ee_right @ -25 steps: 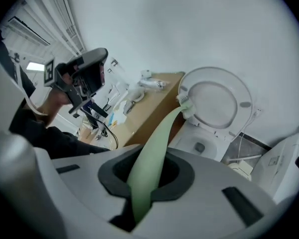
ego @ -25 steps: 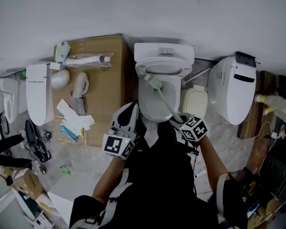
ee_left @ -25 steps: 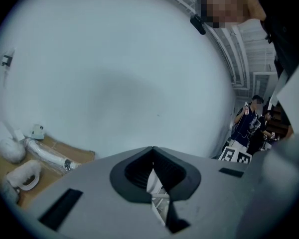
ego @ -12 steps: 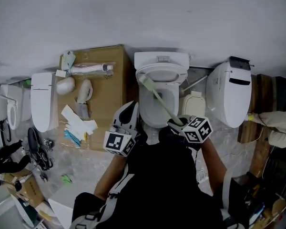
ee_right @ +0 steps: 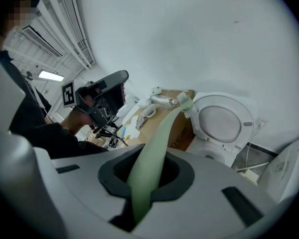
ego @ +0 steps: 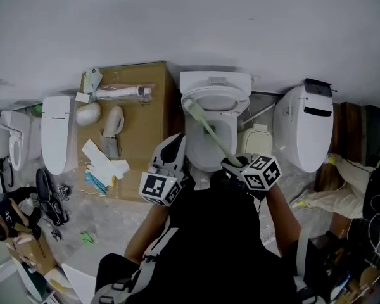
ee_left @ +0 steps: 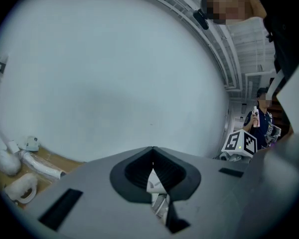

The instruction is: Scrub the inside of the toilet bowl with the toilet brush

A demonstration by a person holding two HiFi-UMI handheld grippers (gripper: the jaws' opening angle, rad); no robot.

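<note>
A white toilet (ego: 214, 97) stands open at the middle of the head view, its bowl (ego: 206, 145) just in front of me. My right gripper (ego: 235, 163) is shut on the pale green handle of the toilet brush (ego: 216, 138). The brush head (ego: 191, 110) lies at the bowl's back left, by the rim. In the right gripper view the handle (ee_right: 159, 143) runs out between the jaws of my right gripper (ee_right: 144, 176) toward the brush head (ee_right: 186, 103), beside the raised seat (ee_right: 222, 121). My left gripper (ego: 170, 152) hangs shut and empty left of the bowl, and the left gripper view shows my left gripper (ee_left: 153, 171) facing the white wall.
A cardboard box (ego: 139, 138) carrying white fittings and papers stands left of the toilet. Another toilet (ego: 304, 132) stands at the right, a third (ego: 56, 132) at the left. A beige bin (ego: 256, 138) sits between toilet and right neighbour. Tools and a person (ego: 12, 211) fill the lower left floor.
The brush head has slid from the back middle of the bowl to its back left rim. The left gripper has hardly moved.
</note>
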